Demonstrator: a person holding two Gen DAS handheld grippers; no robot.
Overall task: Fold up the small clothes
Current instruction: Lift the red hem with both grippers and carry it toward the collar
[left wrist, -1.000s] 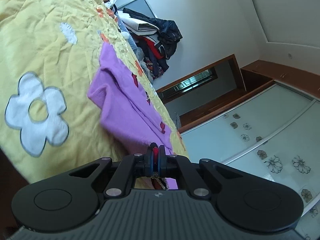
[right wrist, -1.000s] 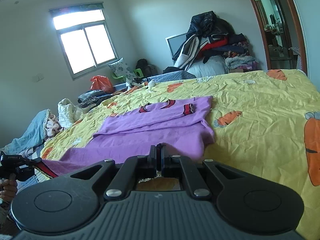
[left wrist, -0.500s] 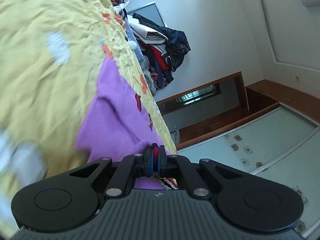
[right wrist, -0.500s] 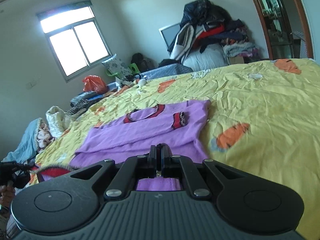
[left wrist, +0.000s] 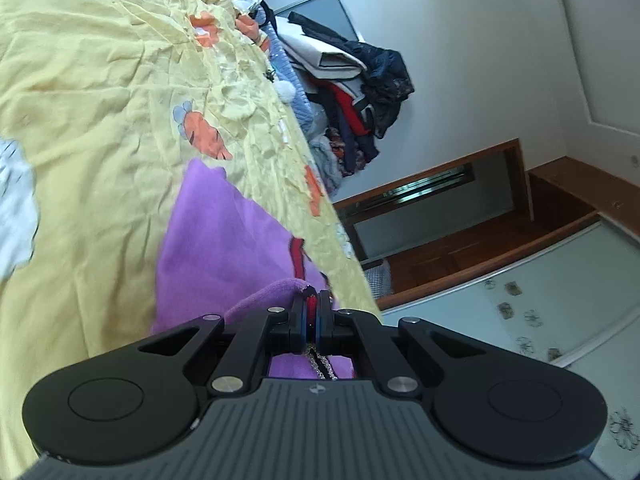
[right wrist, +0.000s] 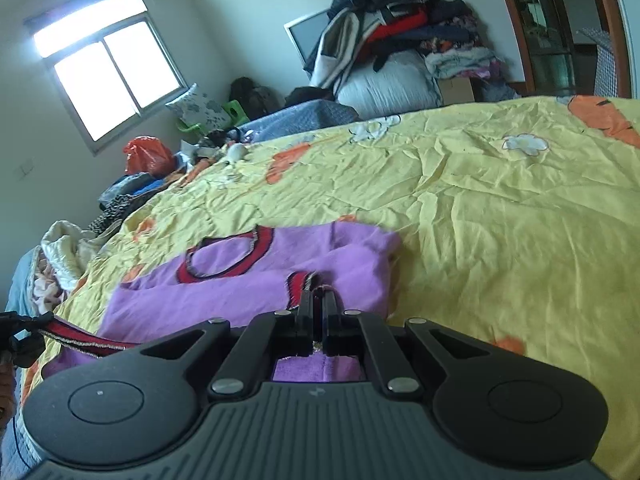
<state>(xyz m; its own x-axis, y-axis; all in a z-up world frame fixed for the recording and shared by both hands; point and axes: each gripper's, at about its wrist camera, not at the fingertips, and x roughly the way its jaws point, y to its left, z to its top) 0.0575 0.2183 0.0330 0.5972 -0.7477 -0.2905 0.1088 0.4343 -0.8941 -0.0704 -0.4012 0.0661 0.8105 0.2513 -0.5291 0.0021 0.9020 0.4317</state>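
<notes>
On the bed: a yellow bedspread (right wrist: 500, 208) with orange carrots and white flowers on it covers the whole top.
Purple top: the small purple top (right wrist: 240, 284) lies on the bedspread near the bed's front edge. Its red neck ring faces up. One sleeve with a red cuff lies across its middle.
Left gripper: the left gripper (left wrist: 311, 310) is squeezed tight on the red trim of the purple top (left wrist: 224, 248). A fold of purple cloth bunches up at its tips.
Right gripper: the right gripper (right wrist: 319, 300) is squeezed tight too, with the edge of the top pinched between its tips.
Red hem: the red hem (right wrist: 80, 338) stretches from the right gripper to the far left side, where the other gripper holds it.
Far edge of the bed: a big clothes pile (right wrist: 400, 36) sits against the wall.
Left wall: a bright window (right wrist: 108, 72).
</notes>
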